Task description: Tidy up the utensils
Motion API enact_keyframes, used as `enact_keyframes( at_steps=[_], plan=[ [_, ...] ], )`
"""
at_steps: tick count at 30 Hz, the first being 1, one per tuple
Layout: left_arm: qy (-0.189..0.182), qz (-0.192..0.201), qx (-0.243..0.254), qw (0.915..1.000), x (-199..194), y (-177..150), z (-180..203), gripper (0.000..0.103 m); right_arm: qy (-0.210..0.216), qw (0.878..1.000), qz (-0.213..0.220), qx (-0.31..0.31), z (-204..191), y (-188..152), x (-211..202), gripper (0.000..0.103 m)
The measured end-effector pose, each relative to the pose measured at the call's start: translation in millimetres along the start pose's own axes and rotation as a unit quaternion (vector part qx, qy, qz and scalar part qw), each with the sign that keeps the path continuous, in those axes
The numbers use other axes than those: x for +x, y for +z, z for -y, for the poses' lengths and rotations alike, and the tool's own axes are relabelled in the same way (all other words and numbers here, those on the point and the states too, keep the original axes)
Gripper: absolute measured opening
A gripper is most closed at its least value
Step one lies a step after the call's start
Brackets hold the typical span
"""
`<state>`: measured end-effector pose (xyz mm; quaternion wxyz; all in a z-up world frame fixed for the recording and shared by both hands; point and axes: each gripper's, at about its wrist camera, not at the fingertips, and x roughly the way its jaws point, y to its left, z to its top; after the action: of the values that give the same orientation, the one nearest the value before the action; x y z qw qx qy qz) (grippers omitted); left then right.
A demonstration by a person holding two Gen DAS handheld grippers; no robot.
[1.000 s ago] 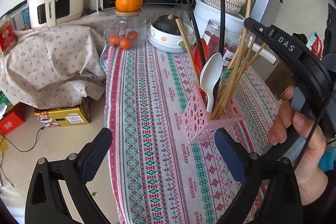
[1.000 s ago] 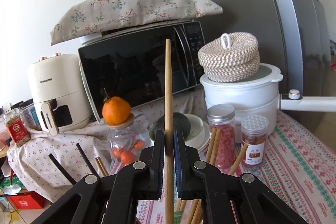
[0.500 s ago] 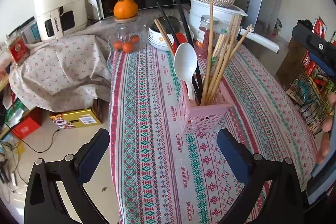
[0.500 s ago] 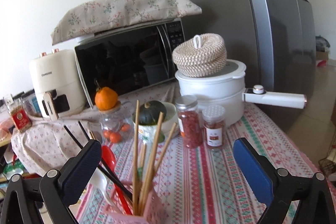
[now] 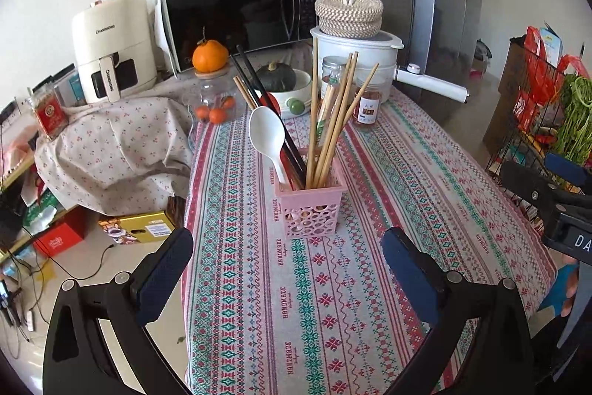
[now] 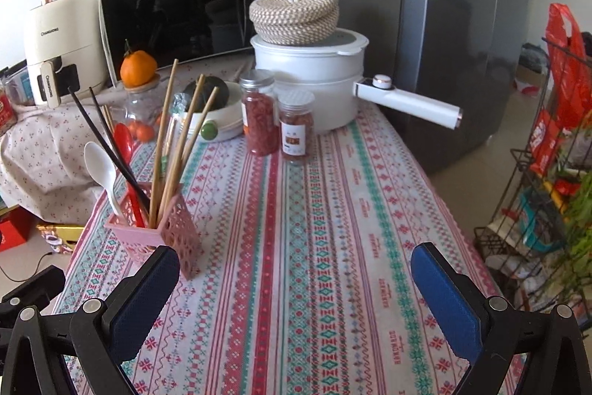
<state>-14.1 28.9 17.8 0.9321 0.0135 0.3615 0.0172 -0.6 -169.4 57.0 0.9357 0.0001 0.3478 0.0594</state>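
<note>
- Left wrist view: the left tool (image 5: 286, 256) hangs above the surface with its jaws spread wide and nothing between them.
- Ahead of it, a pink perforated plastic utensil basket (image 5: 310, 208) stands upright on the patterned red-and-green tablecloth (image 5: 388, 173) that covers the surface.
- The basket holds a white plastic spoon (image 5: 267, 139), black chopsticks (image 5: 264, 110) and a bundle of light wooden chopsticks (image 5: 335, 121), all leaning out of its top.
- Part of the right tool (image 5: 555, 198) shows at the right edge.
- Right wrist view: the right tool (image 6: 296, 284) is also wide open and empty, above bare cloth.
- The pink basket (image 6: 162, 228) sits at its left, just past the left finger (image 6: 144, 295).
- Behind stand two spice jars (image 6: 277, 117) and a white lidded pot with a long handle (image 6: 310, 76).
</note>
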Motion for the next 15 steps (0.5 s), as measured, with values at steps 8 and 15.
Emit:
enact_keyframes(
  at_steps=[8, 15],
  plan=[
    [-0.004, 0.007, -0.004, 1.0000, 0.6, 4.3, 9.7, 0.103, -0.009, 1.000, -0.001, -0.003, 6.0, -1.4, 1.8, 0.103],
    [-0.007, 0.002, -0.002, 1.0000, 4.4, 3.0, 10.2, 0.103, -0.007, 1.000, -0.011, -0.005, 3.1, -3.6, 7.2, 0.103]
  ],
)
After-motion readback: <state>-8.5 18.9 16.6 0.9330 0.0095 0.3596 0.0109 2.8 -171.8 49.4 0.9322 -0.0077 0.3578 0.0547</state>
